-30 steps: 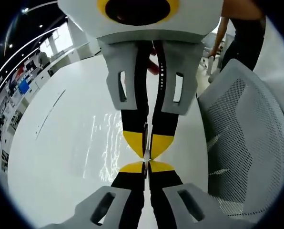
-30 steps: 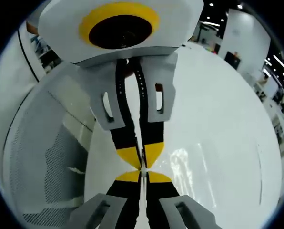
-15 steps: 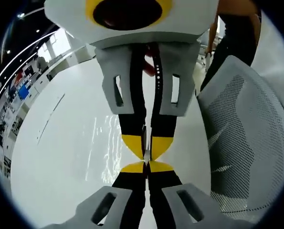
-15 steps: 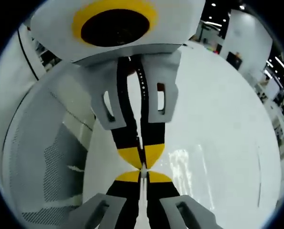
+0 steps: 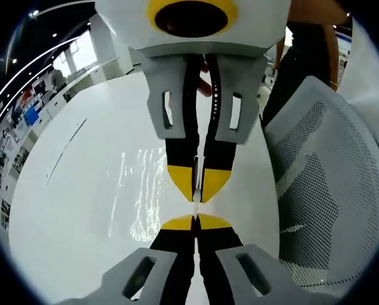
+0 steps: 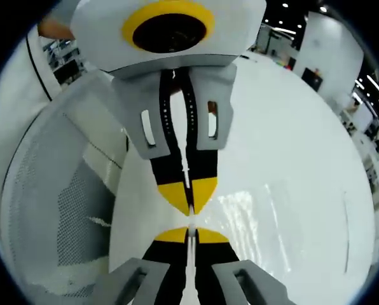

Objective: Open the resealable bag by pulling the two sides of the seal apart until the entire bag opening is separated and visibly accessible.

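Observation:
My two grippers face each other tip to tip over a white table. In the left gripper view my left gripper (image 5: 194,220) rises from the bottom, shut on a thin clear strip of the resealable bag (image 5: 138,203), whose film glints beside the jaws. The right gripper (image 5: 198,190) comes down from the top, also shut on the film. In the right gripper view my right gripper (image 6: 191,232) stands shut at the bottom and the left gripper (image 6: 190,204) hangs opposite it. The bag (image 6: 243,213) shimmers to the right. A small gap separates the opposing tips.
A round white table (image 5: 68,210) lies under both grippers. A grey mesh chair (image 5: 323,190) stands close at one side and appears as the chair (image 6: 56,210) in the right gripper view. A person (image 5: 304,44) stands beyond the table. Shelves line the far wall.
The two grippers have drawn apart: the opposing yellow tips touched before, and a short gap with clear film now shows between them. Both stay shut.

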Tool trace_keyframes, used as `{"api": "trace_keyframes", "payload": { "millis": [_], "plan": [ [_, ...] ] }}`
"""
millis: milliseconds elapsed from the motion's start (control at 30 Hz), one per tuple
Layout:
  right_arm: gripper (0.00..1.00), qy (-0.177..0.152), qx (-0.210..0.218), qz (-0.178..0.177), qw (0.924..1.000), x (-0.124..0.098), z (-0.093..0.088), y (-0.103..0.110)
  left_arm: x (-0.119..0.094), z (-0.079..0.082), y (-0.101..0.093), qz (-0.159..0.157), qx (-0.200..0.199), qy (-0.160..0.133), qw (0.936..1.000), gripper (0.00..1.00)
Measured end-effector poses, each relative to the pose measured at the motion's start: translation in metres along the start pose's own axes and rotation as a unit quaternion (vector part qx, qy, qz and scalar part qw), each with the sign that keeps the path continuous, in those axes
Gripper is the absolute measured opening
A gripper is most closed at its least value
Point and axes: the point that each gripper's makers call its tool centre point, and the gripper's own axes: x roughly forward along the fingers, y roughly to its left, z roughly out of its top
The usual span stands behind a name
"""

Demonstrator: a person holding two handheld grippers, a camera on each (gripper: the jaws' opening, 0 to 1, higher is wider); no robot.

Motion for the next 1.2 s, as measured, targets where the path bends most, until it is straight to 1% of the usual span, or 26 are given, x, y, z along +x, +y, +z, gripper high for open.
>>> {"api": "trace_keyframes", "payload": {
  "millis": [367, 667, 833, 900, 1200],
  "plan": [
    [0.00, 0.007, 0.009, -0.006, 0.9999, -0.008, -0.016, -0.004, -0.004, -0.005, 0.005, 0.002, -0.005, 0.003, 1.0000, 0.00],
    [0.00, 0.005, 0.015, -0.009, 0.9998, -0.009, -0.021, -0.003, -0.005, -0.007, 0.004, 0.003, -0.008, 0.003, 1.0000, 0.00],
    [0.00, 0.013, 0.017, -0.010, 0.9997, -0.010, -0.033, -0.003, -0.006, -0.012, 0.005, 0.003, -0.008, 0.008, 0.9999, 0.00],
    [0.00, 0.008, 0.025, -0.010, 0.9996, -0.012, -0.034, -0.002, -0.006, -0.013, 0.005, 0.003, -0.011, 0.007, 0.9999, 0.00],
    [0.00, 0.018, 0.029, -0.016, 0.9993, -0.016, -0.047, -0.004, -0.007, -0.015, 0.007, 0.004, -0.013, 0.009, 0.9999, 0.00]
  ]
}}
